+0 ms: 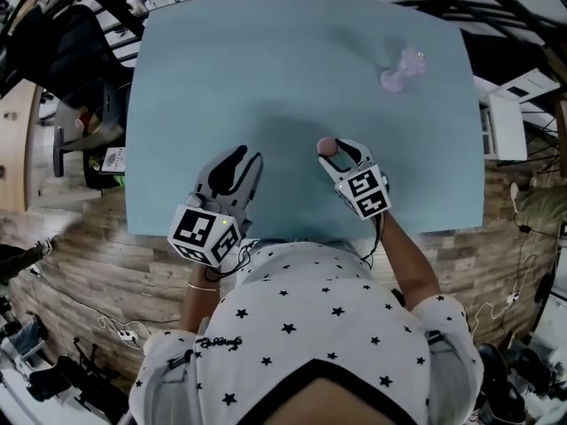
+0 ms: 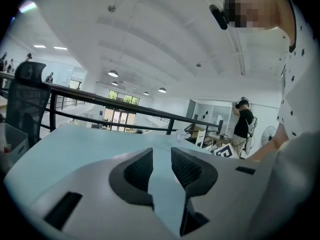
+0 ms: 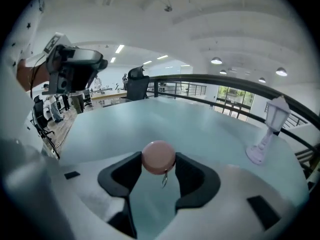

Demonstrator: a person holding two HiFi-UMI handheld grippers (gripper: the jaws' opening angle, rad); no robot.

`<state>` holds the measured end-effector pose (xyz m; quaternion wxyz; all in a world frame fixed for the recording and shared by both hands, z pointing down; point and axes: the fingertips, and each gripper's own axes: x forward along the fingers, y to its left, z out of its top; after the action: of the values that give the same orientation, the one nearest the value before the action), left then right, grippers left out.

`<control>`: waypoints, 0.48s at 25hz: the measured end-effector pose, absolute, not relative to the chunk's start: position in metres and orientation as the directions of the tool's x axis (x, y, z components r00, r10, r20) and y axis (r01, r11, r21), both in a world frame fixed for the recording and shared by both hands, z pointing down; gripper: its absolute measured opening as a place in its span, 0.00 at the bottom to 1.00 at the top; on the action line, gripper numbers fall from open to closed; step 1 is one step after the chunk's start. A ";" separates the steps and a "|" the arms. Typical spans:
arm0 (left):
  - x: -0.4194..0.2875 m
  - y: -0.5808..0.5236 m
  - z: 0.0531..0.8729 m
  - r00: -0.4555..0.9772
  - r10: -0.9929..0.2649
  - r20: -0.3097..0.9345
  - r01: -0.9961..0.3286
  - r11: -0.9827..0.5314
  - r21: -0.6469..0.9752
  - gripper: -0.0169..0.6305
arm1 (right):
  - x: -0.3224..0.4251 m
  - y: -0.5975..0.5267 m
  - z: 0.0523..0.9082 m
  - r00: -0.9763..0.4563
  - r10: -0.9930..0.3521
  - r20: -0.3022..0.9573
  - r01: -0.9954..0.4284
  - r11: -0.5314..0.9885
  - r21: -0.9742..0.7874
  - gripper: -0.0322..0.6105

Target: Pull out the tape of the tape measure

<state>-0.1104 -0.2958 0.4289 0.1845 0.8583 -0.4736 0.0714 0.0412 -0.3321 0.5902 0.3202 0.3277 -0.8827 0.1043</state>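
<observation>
A pale blue table (image 1: 266, 78) fills most of the head view, set on a wood-patterned floor (image 1: 80, 264); its bare top also spreads out ahead of both gripper views. The person stands at the near edge in a white top with black stars (image 1: 310, 326), a forearm reaching to each gripper.

The left gripper (image 1: 247, 155) is at the near left of the table, its marker cube (image 1: 205, 233) close to the table edge; in the left gripper view its jaws stand spread, and only table surface shows in the gap between the dark pads (image 2: 137, 169).

The right gripper (image 1: 339, 149) is just right of it, the two well apart, and points towards the far side of the table; its jaws pinch the tape measure (image 3: 158, 156), a small round pink case held at the tips with a pad touching each side. In the head view the tape measure (image 1: 326, 146) shows as a pink spot at the front of that gripper, near the middle of the table.

A pale lilac lantern-shaped ornament (image 1: 400, 69) stands alone towards the far right corner, well away from both grippers; the right gripper view shows it upright on a round foot (image 3: 267, 134).

A small metal ring (image 3: 164, 179) hangs from the underside of the pink case; I cannot see any tape drawn out.
</observation>
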 end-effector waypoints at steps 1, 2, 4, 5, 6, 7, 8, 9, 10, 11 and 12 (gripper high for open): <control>-0.104 -0.296 0.428 0.546 -0.785 0.294 -0.836 -0.488 0.251 0.23 | 0.042 -0.331 0.579 -0.595 -0.514 0.618 -0.636 0.771 0.030 0.38; -0.097 -0.296 0.426 0.552 -0.782 0.290 -0.832 -0.494 0.252 0.23 | 0.042 -0.330 0.566 -0.610 -0.517 0.600 -0.628 0.778 0.033 0.38; -0.084 -0.295 0.423 0.572 -0.770 0.283 -0.818 -0.513 0.260 0.24 | 0.042 -0.328 0.541 -0.638 -0.530 0.558 -0.614 0.788 0.047 0.38; -0.077 -0.295 0.421 0.585 -0.762 0.279 -0.809 -0.523 0.267 0.24 | 0.042 -0.327 0.529 -0.651 -0.538 0.536 -0.607 0.793 0.057 0.38; -0.070 -0.295 0.420 0.598 -0.753 0.276 -0.800 -0.534 0.275 0.25 | 0.043 -0.326 0.517 -0.664 -0.544 0.513 -0.600 0.797 0.068 0.38; -0.063 -0.296 0.419 0.611 -0.743 0.273 -0.790 -0.545 0.282 0.26 | 0.042 -0.325 0.505 -0.677 -0.549 0.491 -0.593 0.802 0.079 0.38; -0.057 -0.297 0.418 0.624 -0.733 0.271 -0.780 -0.558 0.285 0.28 | 0.042 -0.324 0.493 -0.688 -0.554 0.468 -0.586 0.805 0.091 0.38; -0.050 -0.297 0.418 0.636 -0.722 0.272 -0.770 -0.571 0.285 0.30 | 0.041 -0.322 0.482 -0.699 -0.561 0.443 -0.581 0.807 0.105 0.38; -0.043 -0.298 0.417 0.649 -0.710 0.272 -0.760 -0.586 0.283 0.30 | 0.041 -0.320 0.470 -0.710 -0.569 0.416 -0.576 0.808 0.123 0.38; -0.037 -0.298 0.416 0.661 -0.700 0.271 -0.750 -0.600 0.280 0.30 | 0.040 -0.318 0.459 -0.718 -0.576 0.390 -0.571 0.808 0.144 0.38; -0.031 -0.298 0.414 0.673 -0.690 0.267 -0.739 -0.612 0.281 0.30 | 0.038 -0.316 0.449 -0.726 -0.582 0.366 -0.563 0.809 0.170 0.38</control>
<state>-0.0308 -0.2981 0.4138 0.1862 0.8954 -0.3990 0.0660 0.0382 -0.3159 0.4489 0.2049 0.3083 -0.9287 -0.0234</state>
